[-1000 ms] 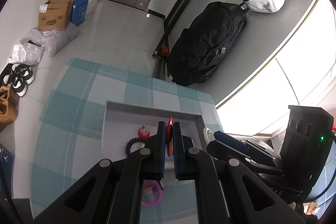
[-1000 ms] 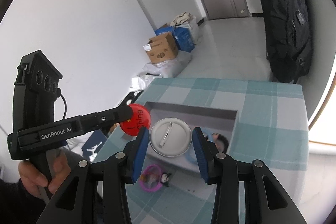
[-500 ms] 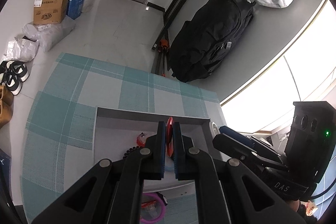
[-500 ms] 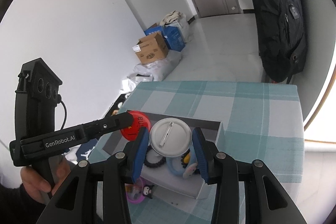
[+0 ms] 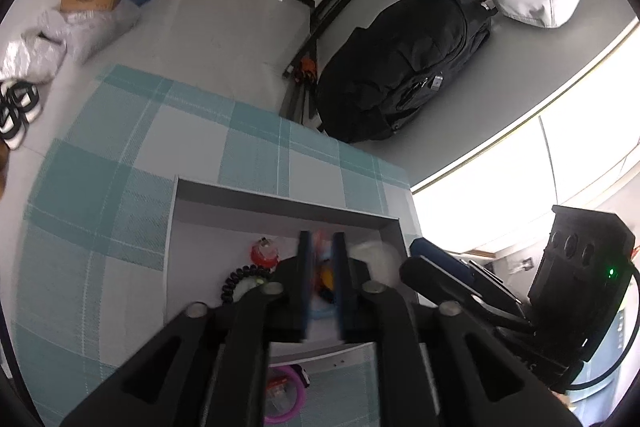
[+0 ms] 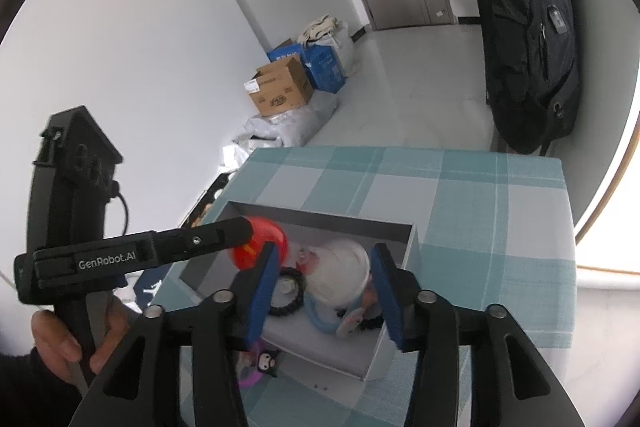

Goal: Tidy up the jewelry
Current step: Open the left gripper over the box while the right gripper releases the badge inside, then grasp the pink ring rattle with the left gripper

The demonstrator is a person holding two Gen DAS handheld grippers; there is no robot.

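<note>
Box [image 6: 412, 247] near the tablecloth's front edge: your right view shows the white badge [image 6: 340, 275] dropping blurred between wide-open right gripper [image 6: 324, 283] fingers, red badge [image 6: 262, 243] at left gripper [image 5: 320, 287] tips; left view only blurs it, jaws narrowly parted.

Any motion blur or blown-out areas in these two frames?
Left wrist view: the fingers and the red badge between them are smeared, and the window at right is blown out. Right wrist view: the white badge and red badge are blurred; the box and backpack stay sharp, with glare at the right edge.
</note>
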